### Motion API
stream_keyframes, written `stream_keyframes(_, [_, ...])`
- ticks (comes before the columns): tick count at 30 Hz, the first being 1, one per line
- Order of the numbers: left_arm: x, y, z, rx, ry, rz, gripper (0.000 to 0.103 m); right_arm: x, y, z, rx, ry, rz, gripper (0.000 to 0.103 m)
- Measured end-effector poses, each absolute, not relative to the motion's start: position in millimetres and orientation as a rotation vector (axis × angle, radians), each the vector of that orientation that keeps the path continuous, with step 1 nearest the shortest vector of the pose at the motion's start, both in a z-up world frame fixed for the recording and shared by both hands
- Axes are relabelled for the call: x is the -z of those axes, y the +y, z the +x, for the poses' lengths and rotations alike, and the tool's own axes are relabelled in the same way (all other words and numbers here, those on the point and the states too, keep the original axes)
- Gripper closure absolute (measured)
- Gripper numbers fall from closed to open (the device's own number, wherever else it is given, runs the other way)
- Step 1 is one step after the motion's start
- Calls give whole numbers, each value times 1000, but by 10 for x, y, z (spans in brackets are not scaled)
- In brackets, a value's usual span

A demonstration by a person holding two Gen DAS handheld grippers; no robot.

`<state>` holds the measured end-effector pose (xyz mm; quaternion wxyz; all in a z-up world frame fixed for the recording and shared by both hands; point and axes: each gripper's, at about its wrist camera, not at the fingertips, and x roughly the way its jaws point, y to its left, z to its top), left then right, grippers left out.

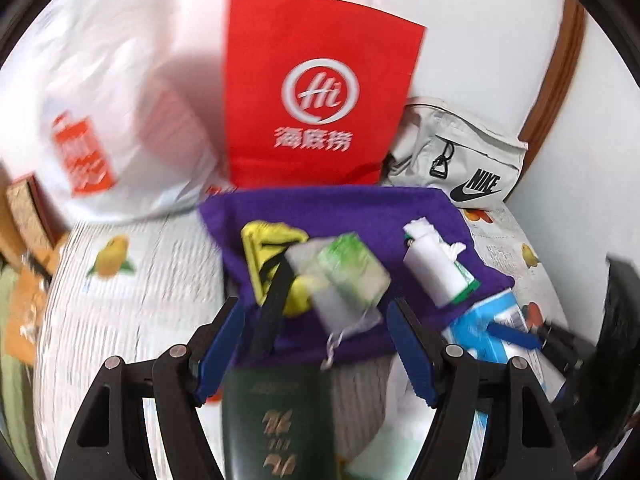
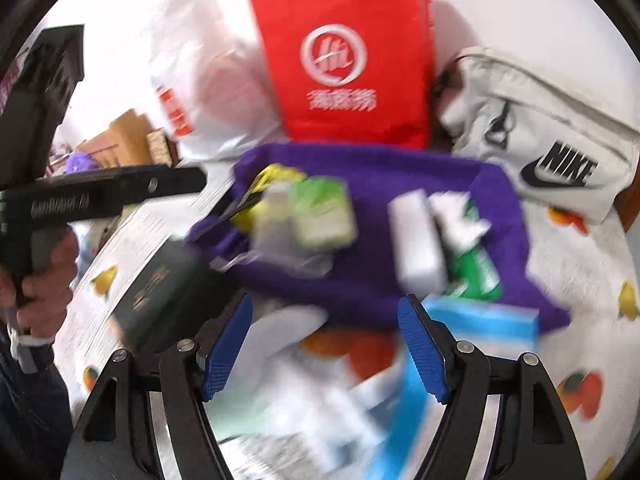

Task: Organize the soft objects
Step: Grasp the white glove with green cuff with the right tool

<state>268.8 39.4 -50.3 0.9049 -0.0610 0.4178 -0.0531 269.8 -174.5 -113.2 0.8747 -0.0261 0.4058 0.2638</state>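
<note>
Both tongs stand spread with nothing pinched: the left gripper (image 1: 314,350) and the right gripper (image 2: 326,346) hover at the near edge of the purple cloth (image 1: 360,208). On the cloth lie a green tissue pack (image 1: 352,270), a yellow strap (image 1: 268,248) and a white roll (image 1: 430,270). Behind the cloth stands a red paper bag (image 1: 316,88); a white Nike pouch (image 1: 460,160) lies behind the cloth's right corner.

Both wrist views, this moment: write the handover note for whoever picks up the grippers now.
Left gripper: open, nothing between its blue pads, above the near edge of the purple cloth.
Right gripper: open, empty, over the same edge.
On the cloth: yellow strapped item, green-and-white tissue pack, white roll-like pack with green end.
Beside it: dark green booklet, blue-and-white package.
Behind: red paper bag, white plastic bag, pale grey Nike pouch.
Done: nothing visibly sorted.
Left: all the sorting; frames are blurred.
</note>
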Motion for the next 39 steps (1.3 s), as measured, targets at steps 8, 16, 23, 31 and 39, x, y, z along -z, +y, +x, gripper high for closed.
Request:
stream_keyframes(8, [614, 807, 2063, 57, 841, -148, 31, 1500, -1320, 2252, -586, 903, -93, 24])
stream_keyframes(16, [785, 1048, 1800, -13, 829, -127, 31, 1833, -1159, 2346, -499, 955, -182, 22])
stream_keyframes(23, [870, 1170, 1680, 1, 831, -169, 31, 1961, -1000, 2255, -473, 941, -280, 8])
stream_keyframes(31, [908, 1258, 1441, -16, 837, -208, 31, 1916, -1145, 2136, -448, 886, -227, 59])
stream_keyframes(39, [914, 1194, 1126, 7, 849, -226, 31, 1707, -1226, 2104, -450, 867, -163, 93])
